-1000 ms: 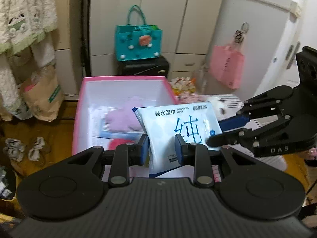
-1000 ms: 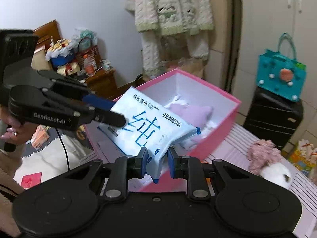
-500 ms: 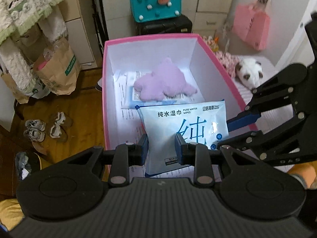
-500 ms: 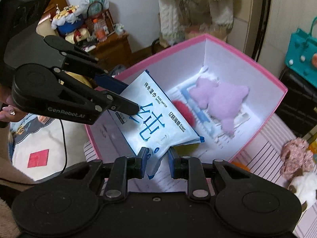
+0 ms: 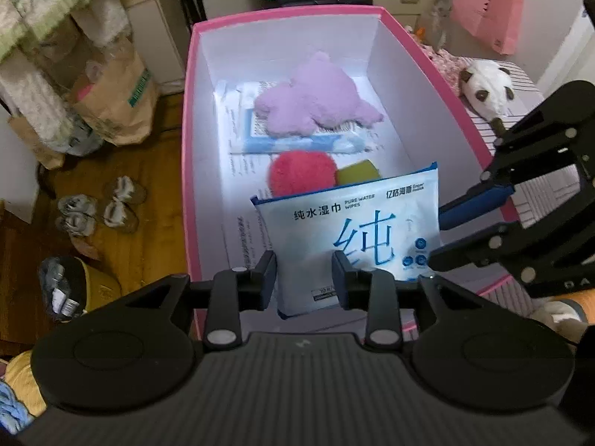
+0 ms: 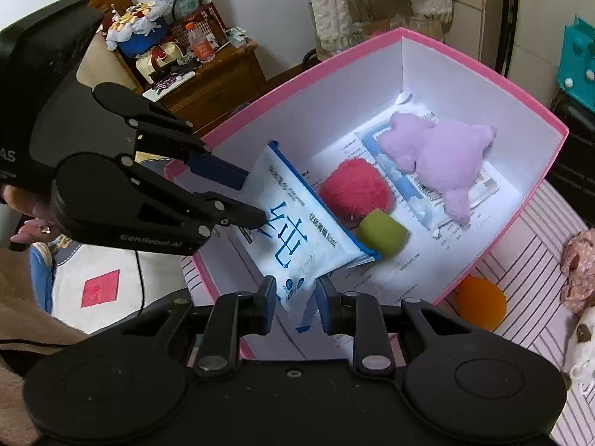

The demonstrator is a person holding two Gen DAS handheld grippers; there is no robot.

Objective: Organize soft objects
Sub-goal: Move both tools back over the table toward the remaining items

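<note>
A blue-and-white wet wipes pack (image 5: pixel 353 230) hangs just inside the near end of a pink box (image 5: pixel 187 148) with white walls. My left gripper (image 5: pixel 303 282) pinches the pack's lower edge; its jaws are opening slightly, pads still against the pack. My right gripper (image 6: pixel 297 297) is shut on the pack's (image 6: pixel 293 230) corner and also shows in the left wrist view as a black gripper (image 5: pixel 437 239). In the box lie a purple plush (image 5: pixel 316 100), a red fluffy ball (image 5: pixel 301 173) and a green block (image 5: pixel 359 173). The pack hides the box floor beneath it.
An orange ball (image 6: pixel 479 303) rests outside the box's (image 6: pixel 483 70) wall on a striped cloth. A panda plush (image 5: pixel 487 89) lies right of the box. Paper bags (image 5: pixel 111 104) and shoes (image 5: pixel 100 208) sit on the wooden floor to the left. A wooden cabinet (image 6: pixel 208 78) stands behind.
Both grippers tipped downward and lowered the pack from above the rim into the box. The red ball and green block came into view behind it.
</note>
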